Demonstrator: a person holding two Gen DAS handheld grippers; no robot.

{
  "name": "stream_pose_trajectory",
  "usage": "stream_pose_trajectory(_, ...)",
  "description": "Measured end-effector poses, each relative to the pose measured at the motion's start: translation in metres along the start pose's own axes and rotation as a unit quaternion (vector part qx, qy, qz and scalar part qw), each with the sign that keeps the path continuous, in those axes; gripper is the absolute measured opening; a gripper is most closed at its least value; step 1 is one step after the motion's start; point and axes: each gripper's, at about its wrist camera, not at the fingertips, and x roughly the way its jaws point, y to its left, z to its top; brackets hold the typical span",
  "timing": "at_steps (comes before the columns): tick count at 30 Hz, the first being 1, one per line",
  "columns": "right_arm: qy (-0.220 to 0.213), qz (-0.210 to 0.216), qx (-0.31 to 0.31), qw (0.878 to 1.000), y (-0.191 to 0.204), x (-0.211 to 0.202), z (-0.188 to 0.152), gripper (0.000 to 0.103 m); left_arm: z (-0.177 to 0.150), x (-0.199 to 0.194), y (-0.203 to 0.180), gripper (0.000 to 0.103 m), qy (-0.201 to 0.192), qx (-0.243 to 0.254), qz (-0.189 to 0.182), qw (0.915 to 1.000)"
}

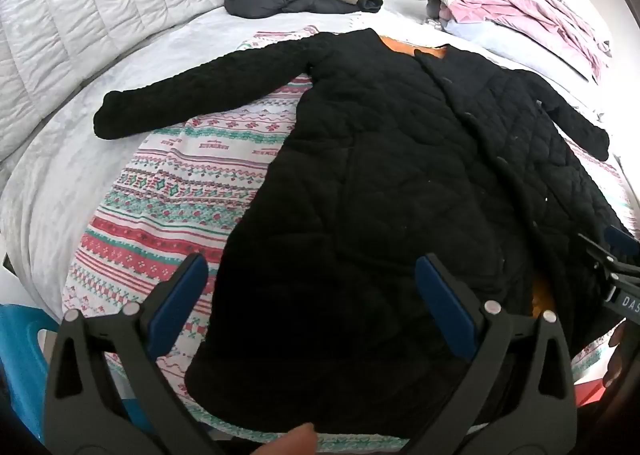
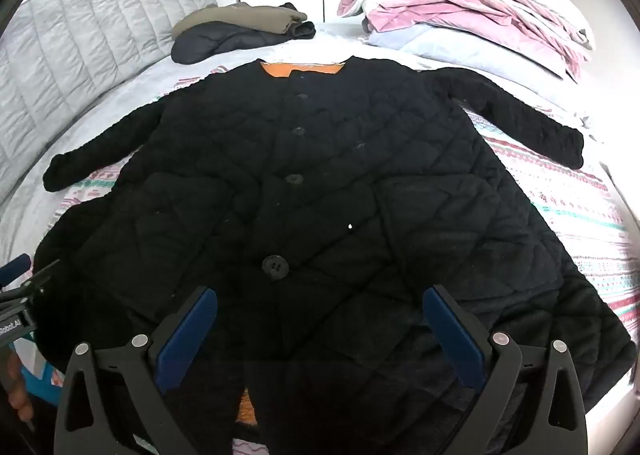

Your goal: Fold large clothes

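Two open claws, left claw point(image 1: 312, 291) and right claw point(image 2: 320, 323), above spread black coat point(image 2: 312, 191).

A patterned blanket point(image 1: 168, 191) covers the bed, with folded dark jackets point(image 2: 240, 35) and piled pink bedding point(image 2: 460, 19) behind.

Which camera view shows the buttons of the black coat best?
The right wrist view: the black coat lies centred, and its front buttons run in a clear row. The left wrist view sees the coat obliquely, with the buttons barely visible.

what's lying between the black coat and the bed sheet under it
A patterned blanket, striped red and green, lies between the black coat and the bed sheet; the left wrist view shows it best.
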Motion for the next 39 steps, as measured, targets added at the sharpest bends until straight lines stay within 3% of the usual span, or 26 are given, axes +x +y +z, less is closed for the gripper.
stream_pose_trajectory(5,-0.001,-0.002,0.002,1.0,-0.001,0.001,0.0,0.103,0.0,-0.002,0.002,0.103,-0.004,-0.005,-0.003,1.0)
stream_pose_trajectory(9,0.0,0.012,-0.001,1.0,0.007,-0.001,-0.004,0.103,-0.002,-0.008,0.008,0.103,-0.029,-0.013,-0.018,0.9993)
stream_pose_trajectory(19,-0.045,0.036,0.007,0.998,0.003,-0.021,-0.004,0.103,-0.003,-0.013,0.034,0.103,-0.038,0.023,-0.036,0.9983)
stream_pose_trajectory(31,-0.035,0.132,0.001,0.991,0.038,-0.019,0.001,0.103,-0.003,-0.01,0.077,0.103,-0.019,0.008,-0.087,0.996)
stream_pose_trajectory(39,-0.023,0.167,-0.007,0.986,0.047,-0.021,0.0,0.103,0.001,-0.003,0.118,0.103,-0.003,-0.038,-0.107,0.9936)
